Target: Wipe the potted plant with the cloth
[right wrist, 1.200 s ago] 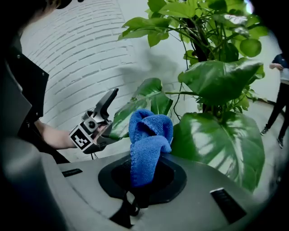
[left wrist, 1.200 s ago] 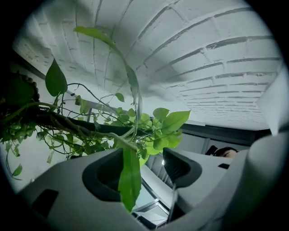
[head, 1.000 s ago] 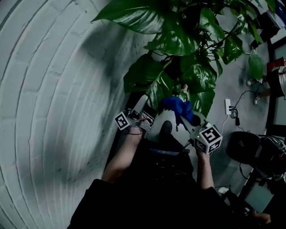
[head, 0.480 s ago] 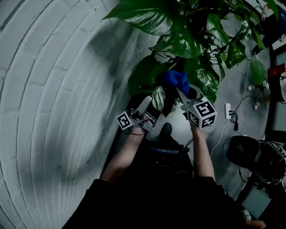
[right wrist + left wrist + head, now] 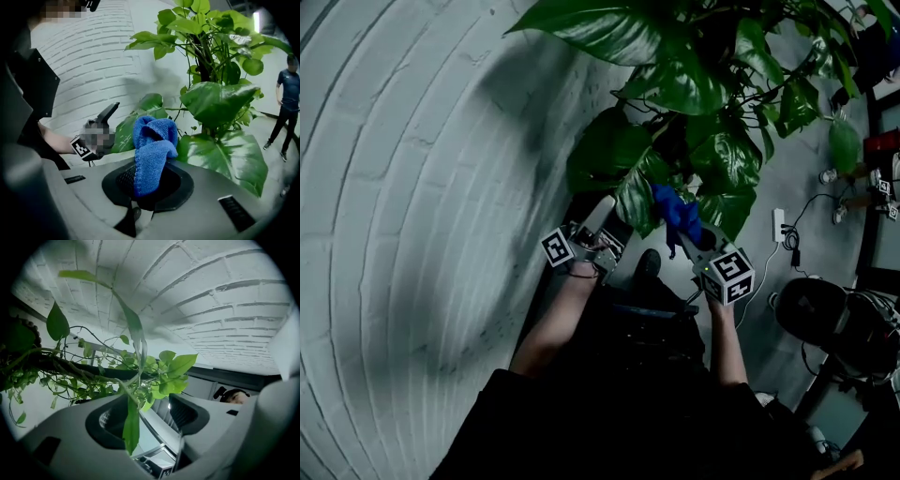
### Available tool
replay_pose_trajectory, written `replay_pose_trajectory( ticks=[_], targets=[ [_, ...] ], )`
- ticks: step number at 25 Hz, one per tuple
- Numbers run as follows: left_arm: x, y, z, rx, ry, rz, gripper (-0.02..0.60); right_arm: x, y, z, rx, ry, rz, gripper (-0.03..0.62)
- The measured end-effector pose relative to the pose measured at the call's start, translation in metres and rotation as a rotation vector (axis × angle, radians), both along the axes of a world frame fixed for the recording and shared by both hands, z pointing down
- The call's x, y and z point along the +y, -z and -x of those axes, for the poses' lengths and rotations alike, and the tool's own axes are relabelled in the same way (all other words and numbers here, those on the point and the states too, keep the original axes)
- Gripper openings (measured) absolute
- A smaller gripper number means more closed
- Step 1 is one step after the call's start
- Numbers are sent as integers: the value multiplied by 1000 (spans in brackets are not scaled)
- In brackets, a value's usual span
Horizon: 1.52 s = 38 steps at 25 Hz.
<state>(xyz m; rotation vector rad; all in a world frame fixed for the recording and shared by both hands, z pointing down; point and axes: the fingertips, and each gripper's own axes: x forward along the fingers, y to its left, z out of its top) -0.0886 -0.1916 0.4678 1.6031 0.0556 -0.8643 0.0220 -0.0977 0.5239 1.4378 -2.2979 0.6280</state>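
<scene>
My right gripper (image 5: 148, 190) is closed tight on the blue cloth (image 5: 152, 150). The cloth sticks up out of the jaws in a soft lump. In the head view it sits just past the middle, toward 1 o'clock, low down in the plant (image 5: 703, 94). Big green leaves are right beside it at 9 o'clock and at 3 o'clock. I cannot tell if the cloth is touching a leaf.

My left gripper (image 5: 150, 420) is open, with its jaws standing apart. One long thin leaf (image 5: 131, 427) hangs down between them, but the pads do not squeeze it. This gripper points up at the plant, close to the white brick wall (image 5: 412, 187) at 9 o'clock.

I think the wiping is under way. I have the cloth in my grip and it is in among the low leaves. The leaves look shiny, but I cannot tell which ones are clean. There are lots more leaves up high at 12 o'clock and out at 2 o'clock. So I think there is a lot left to wipe.
</scene>
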Motion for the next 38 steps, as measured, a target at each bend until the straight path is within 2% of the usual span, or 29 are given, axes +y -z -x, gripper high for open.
replay_pose_trajectory(
  ticks=[3, 7, 10, 12, 16, 18, 20, 23, 26, 30, 38],
  targets=[
    [0, -7, 2, -15, 6, 6, 285, 18, 27, -11, -8, -36, -28, 50],
    [-1, -10, 4, -33, 11, 10, 287, 21, 98, -15, 44, -52, -182, 49],
    [-2, -8, 5, -30, 17, 3, 288, 6, 139, 0, 127, 10, -284, 49],
    [0, -4, 5, -26, 18, -9, 288, -11, 152, 12, 184, 47, -315, 49],
    [6, 8, 7, -31, 16, -50, 291, -35, 193, 20, 310, -38, -416, 49],
    [6, 11, 9, -33, 16, -63, 291, -38, 208, 24, 378, -33, -457, 51],
    [4, 12, 11, -30, 23, -63, 291, -41, 194, 34, 420, 37, -398, 51],
    [4, 13, 16, -18, 39, -60, 291, -55, 147, 56, 349, 133, -285, 51],
    [4, 17, 17, -7, 41, -65, 295, -72, 109, 73, 262, 173, -251, 51],
    [5, 16, 17, -5, 45, -58, 296, -80, 65, 86, 229, 212, -167, 51],
    [3, 11, 19, 17, 48, -33, 296, -55, 41, 93, 196, 283, -118, 49]
  ],
)
